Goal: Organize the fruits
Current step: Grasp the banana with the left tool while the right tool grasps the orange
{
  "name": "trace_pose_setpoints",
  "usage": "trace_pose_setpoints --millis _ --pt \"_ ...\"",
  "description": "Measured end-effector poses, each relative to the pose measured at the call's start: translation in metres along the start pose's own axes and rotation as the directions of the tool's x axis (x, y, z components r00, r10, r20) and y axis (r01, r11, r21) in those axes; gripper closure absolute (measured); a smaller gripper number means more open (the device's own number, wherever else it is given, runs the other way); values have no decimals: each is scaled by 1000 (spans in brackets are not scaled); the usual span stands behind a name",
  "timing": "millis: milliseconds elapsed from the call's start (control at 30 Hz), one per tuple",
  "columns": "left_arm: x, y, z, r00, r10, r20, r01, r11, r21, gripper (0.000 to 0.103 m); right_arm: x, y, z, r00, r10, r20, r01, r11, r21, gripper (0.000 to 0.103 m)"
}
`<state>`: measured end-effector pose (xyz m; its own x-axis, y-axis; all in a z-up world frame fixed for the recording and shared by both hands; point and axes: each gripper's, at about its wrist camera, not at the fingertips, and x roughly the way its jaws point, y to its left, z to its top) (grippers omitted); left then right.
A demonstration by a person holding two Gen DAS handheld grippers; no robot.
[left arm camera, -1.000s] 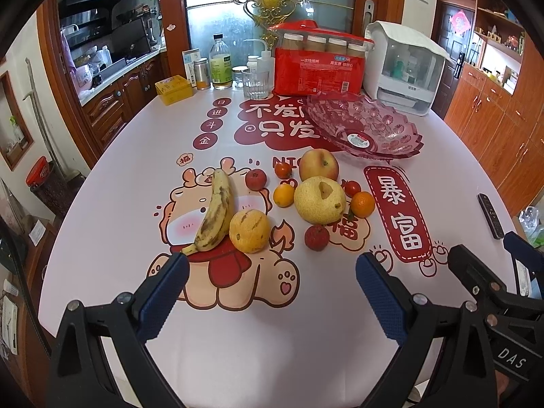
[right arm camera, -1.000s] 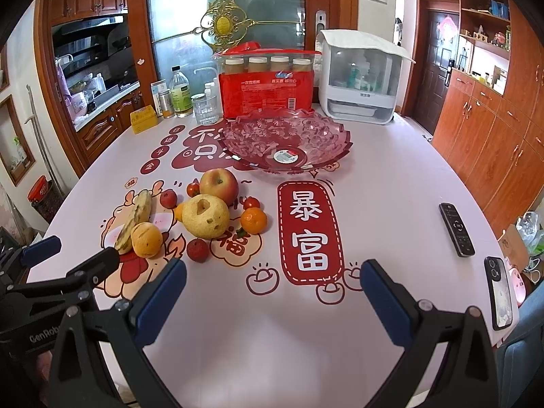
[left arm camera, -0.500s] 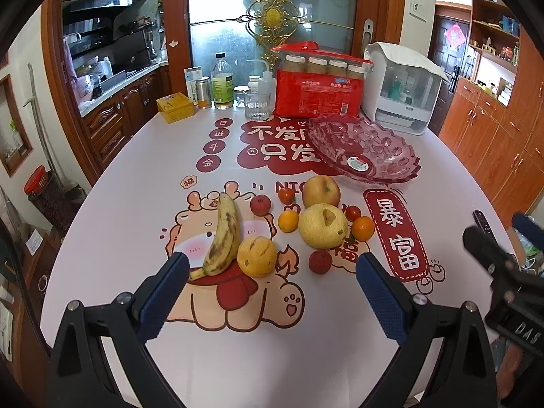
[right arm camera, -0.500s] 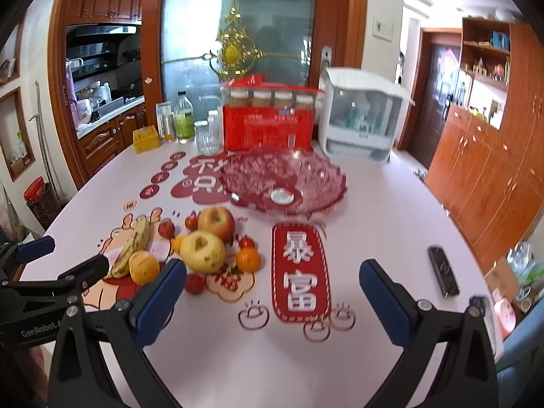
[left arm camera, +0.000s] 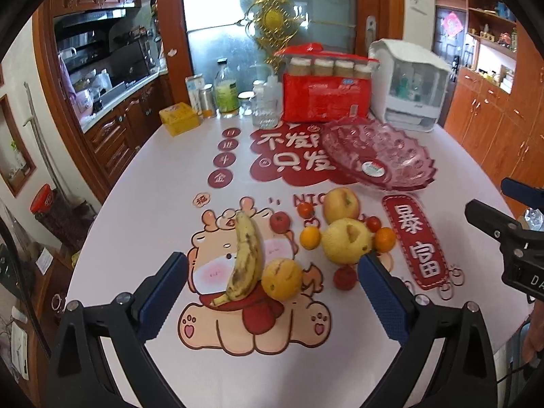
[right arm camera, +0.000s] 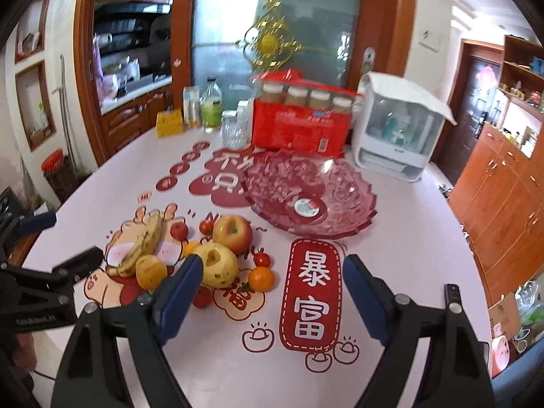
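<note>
- Left tool: spread wide above the counter, holding nothing, the spotted yellow banana between its blue pads.
- Right tool: spread, holding nothing.
- Yellow pear and red-yellow apple lie just beside the pink glass fruit bowl.

Red plaque on tablecloth: 暴富 is read in white, between the right gripper's jaws.
Red cloud print: 不发 and 只发 are seen, well beyond the left jaws.
Small red discs: 日, 进, 斗, 金 are read, beyond the left jaw.
Left gripper body: "GenRobot.AI" is printed, left of the right jaws.
Right gripper body: "DA" is seen, the rest cut off.
</note>
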<state>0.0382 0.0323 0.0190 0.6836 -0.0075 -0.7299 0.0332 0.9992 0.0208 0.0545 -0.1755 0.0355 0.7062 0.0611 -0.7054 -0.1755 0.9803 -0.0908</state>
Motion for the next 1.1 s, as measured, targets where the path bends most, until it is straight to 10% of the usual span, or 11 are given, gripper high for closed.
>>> trace_pose_setpoints --millis 667,1100 --pt "121 69 -42 955 -21 -296 13 999 -29 4 149 -14 -42 949 140 -281 -143 990 9 25" --pt "146 76 -8 962 -25 -271 10 998 -54 7 173 -17 -49 946 163 -282 -162 986 25 25"
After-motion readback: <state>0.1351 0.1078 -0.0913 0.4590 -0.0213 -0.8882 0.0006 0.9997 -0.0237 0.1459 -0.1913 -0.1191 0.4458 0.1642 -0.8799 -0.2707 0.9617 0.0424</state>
